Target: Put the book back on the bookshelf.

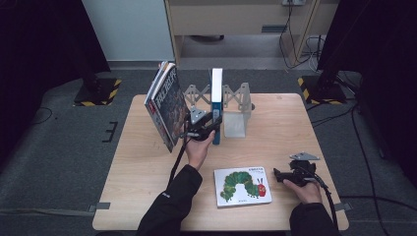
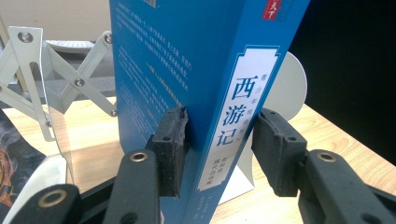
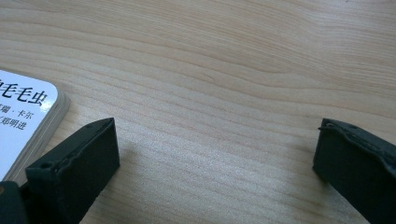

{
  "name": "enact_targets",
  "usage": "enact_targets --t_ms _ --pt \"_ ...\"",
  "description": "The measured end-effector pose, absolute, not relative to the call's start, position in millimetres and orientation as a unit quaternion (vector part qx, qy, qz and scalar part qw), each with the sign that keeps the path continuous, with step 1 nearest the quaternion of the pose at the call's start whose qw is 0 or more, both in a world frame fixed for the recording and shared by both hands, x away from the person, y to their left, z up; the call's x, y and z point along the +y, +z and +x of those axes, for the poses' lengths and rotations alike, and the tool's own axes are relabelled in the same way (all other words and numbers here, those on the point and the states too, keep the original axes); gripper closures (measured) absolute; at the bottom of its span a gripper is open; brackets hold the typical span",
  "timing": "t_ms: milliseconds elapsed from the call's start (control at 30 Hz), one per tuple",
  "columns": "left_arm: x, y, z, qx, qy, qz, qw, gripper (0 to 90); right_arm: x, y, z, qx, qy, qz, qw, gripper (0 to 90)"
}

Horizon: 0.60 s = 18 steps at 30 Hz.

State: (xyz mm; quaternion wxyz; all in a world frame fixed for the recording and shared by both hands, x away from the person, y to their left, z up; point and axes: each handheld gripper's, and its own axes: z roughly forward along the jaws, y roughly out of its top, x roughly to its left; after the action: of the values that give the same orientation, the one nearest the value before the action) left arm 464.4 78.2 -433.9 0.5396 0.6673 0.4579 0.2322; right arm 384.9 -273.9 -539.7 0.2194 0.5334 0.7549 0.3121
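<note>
i note grey carpet floor (image 1: 59, 162), black curtains (image 1: 34, 39) both sides, pale wall panel (image 1: 128, 29), wooden cabinet (image 1: 236, 19) behind, cables (image 1: 295, 44) trailing, hazard-striped stand bases (image 1: 96, 93).

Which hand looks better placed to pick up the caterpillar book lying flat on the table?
The right. Its hand-held gripper sits open just beside the caterpillar book, while the left hand-held gripper is busy clamping the upright blue book in the rack.

The upright book (image 1: 216, 101) stands in the rack (image 1: 236, 105), behind the flat book (image 1: 242, 186).
</note>
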Motion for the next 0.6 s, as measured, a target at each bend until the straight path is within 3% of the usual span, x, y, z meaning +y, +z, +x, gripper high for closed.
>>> enact_targets --t_ms 600 --pt "76.1 -434.3 464.9 0.454 0.231 0.670 0.540 53.3 -273.8 -539.7 385.2 0.754 0.313 0.534 0.219 0.3"
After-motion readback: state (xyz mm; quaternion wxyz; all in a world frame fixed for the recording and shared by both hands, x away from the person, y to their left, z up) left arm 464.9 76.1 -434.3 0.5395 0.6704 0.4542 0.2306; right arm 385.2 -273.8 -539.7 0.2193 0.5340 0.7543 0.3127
